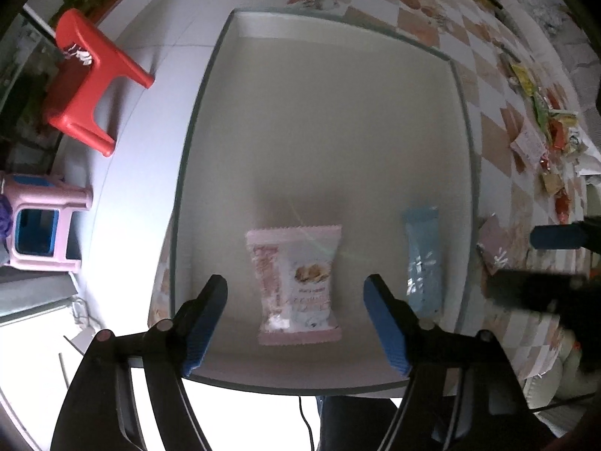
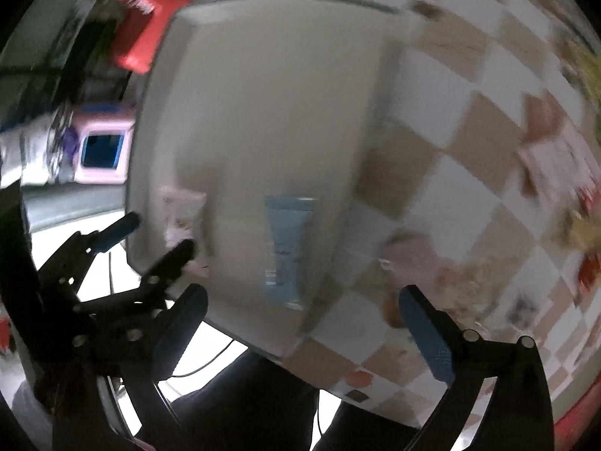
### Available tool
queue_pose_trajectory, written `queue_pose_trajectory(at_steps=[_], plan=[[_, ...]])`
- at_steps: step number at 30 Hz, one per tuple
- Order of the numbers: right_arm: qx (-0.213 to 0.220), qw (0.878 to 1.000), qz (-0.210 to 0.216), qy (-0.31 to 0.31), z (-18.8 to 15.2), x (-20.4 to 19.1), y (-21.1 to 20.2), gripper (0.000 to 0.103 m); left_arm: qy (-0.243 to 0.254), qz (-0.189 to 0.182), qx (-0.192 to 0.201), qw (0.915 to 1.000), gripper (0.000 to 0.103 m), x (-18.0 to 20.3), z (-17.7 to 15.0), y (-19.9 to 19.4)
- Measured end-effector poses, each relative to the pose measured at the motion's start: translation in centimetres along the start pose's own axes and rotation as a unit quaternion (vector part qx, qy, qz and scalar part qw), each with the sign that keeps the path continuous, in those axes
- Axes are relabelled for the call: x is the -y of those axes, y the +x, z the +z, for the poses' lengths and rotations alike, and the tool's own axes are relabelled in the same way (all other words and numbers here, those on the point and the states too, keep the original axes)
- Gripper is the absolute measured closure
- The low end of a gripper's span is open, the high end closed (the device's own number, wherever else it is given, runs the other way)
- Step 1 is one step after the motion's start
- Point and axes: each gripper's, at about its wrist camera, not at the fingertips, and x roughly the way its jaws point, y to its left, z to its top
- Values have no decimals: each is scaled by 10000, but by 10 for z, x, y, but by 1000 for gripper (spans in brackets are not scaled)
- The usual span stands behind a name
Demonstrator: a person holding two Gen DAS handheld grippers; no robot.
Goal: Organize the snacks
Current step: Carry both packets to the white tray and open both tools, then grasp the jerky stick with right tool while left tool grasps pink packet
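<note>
The left hand-held gripper (image 1: 295,300) is held with its jaws spread wide and nothing between them, above the near end of a shallow grey tray (image 1: 195,120) that rests on a counter (image 1: 492,143) covered by a checkered cloth. A pink snack packet (image 1: 296,282) lies flat on the tray floor, seen between the blue pads (image 1: 383,323) in the left wrist view. A pale blue snack bar (image 1: 422,259) lies to its right, apart from it and close to the tray's right wall. A loose pile of mixed snack wrappers (image 1: 552,143) is scattered on the cloth well to the right of the tray.

The right hand-held gripper (image 2: 300,319) is likewise wide open and empty, hovering over the tray's near right corner; its view is heavily blurred. In that view the blue bar (image 2: 287,251) is seen ahead, and a pinkish wrapper (image 2: 409,251) lies on the cloth just outside the tray.

A red stool (image 1: 94,86) and a pink stool (image 1: 45,225) stand on the floor to the left.
</note>
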Motion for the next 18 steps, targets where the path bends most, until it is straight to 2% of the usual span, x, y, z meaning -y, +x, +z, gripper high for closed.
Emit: queue_pose_trajectory(at_steps=[4, 8, 9, 10, 13, 15, 18], plan=[[257, 9963, 7, 823, -8, 70, -19, 1, 340, -175, 95, 9992, 25, 24, 11, -12], [363, 9771, -97, 2094, -38, 160, -26, 1, 805, -377, 53, 9960, 25, 66, 21, -19], [373, 9734, -113, 2258, -44, 170, -26, 1, 882, -424, 37, 9952, 25, 73, 22, -20], [388, 9650, -144, 2590, -60, 194, -26, 1, 982, -489, -8, 9940, 25, 86, 24, -20], [379, 9499, -131, 3099, -90, 228, -23, 1, 1161, -782, -414, 9893, 24, 126, 30, -12], [381, 9367, -70, 3480, -116, 248, -17, 1, 1079, -772, -729, 9885, 24, 145, 30, -1], [354, 9275, 77, 3721, -139, 258, -9, 1, 828, -777, -1250, 9856, 24, 172, 26, 22]])
